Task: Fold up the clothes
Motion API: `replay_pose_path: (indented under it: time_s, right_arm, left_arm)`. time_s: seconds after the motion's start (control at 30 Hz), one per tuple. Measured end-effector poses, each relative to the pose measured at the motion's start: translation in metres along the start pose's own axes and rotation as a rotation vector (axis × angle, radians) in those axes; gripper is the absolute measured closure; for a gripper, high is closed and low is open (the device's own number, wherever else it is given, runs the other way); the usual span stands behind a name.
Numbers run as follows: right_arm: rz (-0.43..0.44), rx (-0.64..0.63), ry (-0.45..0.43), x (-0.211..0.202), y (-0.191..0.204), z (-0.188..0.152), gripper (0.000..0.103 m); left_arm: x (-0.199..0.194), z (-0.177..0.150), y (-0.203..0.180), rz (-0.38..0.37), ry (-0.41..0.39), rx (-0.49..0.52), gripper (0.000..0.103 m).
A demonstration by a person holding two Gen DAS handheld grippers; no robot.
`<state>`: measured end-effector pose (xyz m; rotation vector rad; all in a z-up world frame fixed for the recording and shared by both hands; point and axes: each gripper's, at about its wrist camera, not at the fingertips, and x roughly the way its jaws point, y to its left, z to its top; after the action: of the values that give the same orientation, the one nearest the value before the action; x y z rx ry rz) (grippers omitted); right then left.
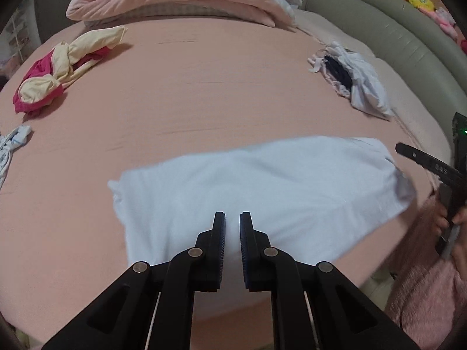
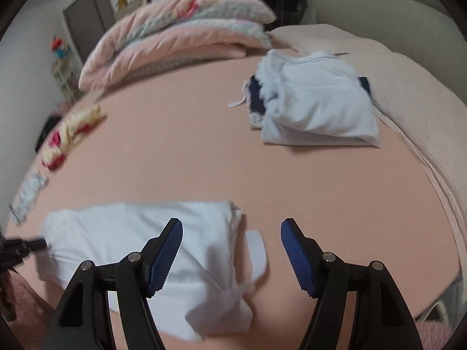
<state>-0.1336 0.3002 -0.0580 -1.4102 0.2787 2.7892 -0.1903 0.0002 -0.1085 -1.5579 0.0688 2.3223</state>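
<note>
White garment (image 1: 256, 186) long axis crosswise; folded, apparently.

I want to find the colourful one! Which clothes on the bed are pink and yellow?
The crumpled bundle at the bed's far left edge. The other clothes, the flat garment and the pile, are white or pale blue.

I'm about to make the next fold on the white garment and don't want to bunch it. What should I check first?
1. White garment lies flat on the pink sheet: mostly ok; its right end is rumpled.
2. Left hand-held gripper has cloth in its grip: cannot tell; narrow gap, no cloth seen pinched.
3. Right hand-held gripper ready to grasp: ok, open and empty.
4. Room ahead for folding: ok, bare sheet.
5. Folded white pile out of the way: ok.
6. Loose strip tucked in: not ok.
</note>
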Motion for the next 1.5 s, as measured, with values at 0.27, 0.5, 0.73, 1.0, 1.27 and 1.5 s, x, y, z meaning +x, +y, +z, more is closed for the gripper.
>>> replay_pose_path:
  time_s: [0.27, 0.5, 0.73, 1.0, 1.27, 1.5]
  right_arm:
    - [-0.008, -0.332, -0.011, 0.016, 0.071, -0.034, 0.033]
    - [-0.143, -0.526, 0.09, 0.04, 0.092, -0.06, 0.033]
    - [-0.051, -0.025, 0.207, 0.008, -0.014, -0.043, 0.027]
    - [-0.036, -0.143, 0.086, 0.027, 0.021, -0.005, 0.027]
    - [-0.113, -0.072, 0.173, 0.034, -0.019, -0.016, 0.027]
    - [-0.018, 0.123, 0.182, 0.016, -0.048, -0.024, 0.027]
  left_arm:
    - [0.028, 0.02, -0.033, -0.027, -0.068, -0.007, 0.094]
    - [0.042, 0.015, -0.039, 0.015, 0.005, 0.098, 0.074]
    - [-0.009, 0.004, 0.014, 0.075, 0.048, 0.068, 0.074]
    - [0.015, 0.029, 0.007, 0.044, -0.022, 0.016, 0.074]
    - [-0.004, 0.006, 0.036, 0.22, 0.044, -0.09, 0.074]
    - [-0.018, -0.022, 0.05, 0.349, 0.067, -0.239, 0.073]
